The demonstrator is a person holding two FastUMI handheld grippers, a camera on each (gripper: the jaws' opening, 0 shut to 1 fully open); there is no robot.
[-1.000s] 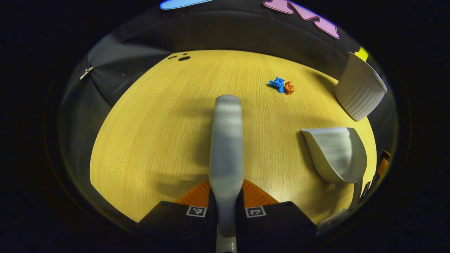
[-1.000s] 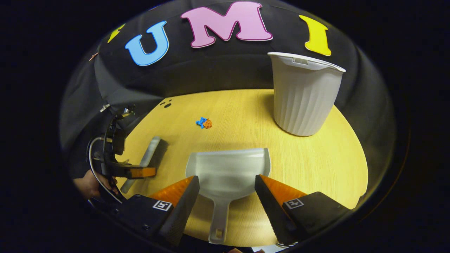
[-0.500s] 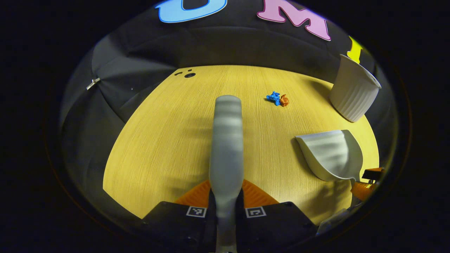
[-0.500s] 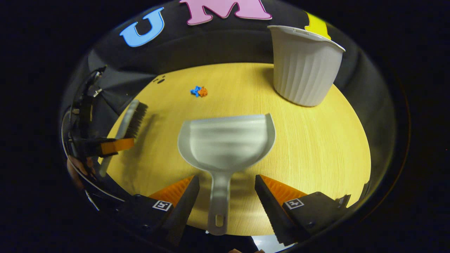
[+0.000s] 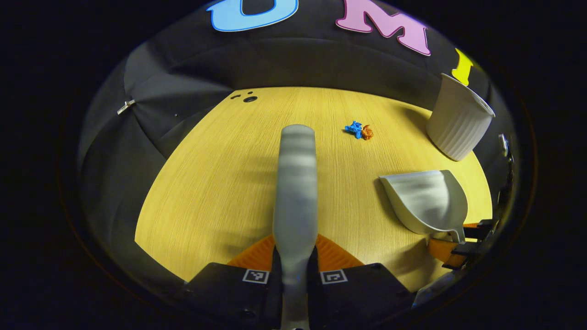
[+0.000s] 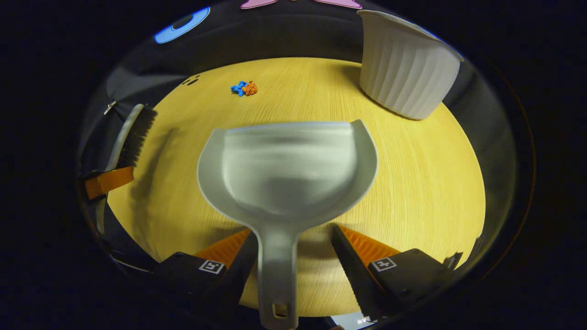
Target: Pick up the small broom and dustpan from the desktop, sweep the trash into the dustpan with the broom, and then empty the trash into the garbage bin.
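gripping broom (image 5: 296, 183) | left gripper (image 5: 293, 261) level | right gripper (image 6: 293, 247) spread around dustpan (image 6: 286, 169) handle

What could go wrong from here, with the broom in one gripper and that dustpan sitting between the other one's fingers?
The right gripper stands open around the dustpan handle, which lies nearer one finger; closing off-centre could twist or drop the pan. The left gripper clamps the broom low on its handle, so it might pivot while sweeping. The blue and orange paper scraps are light and could scatter across the table rather than into the pan.
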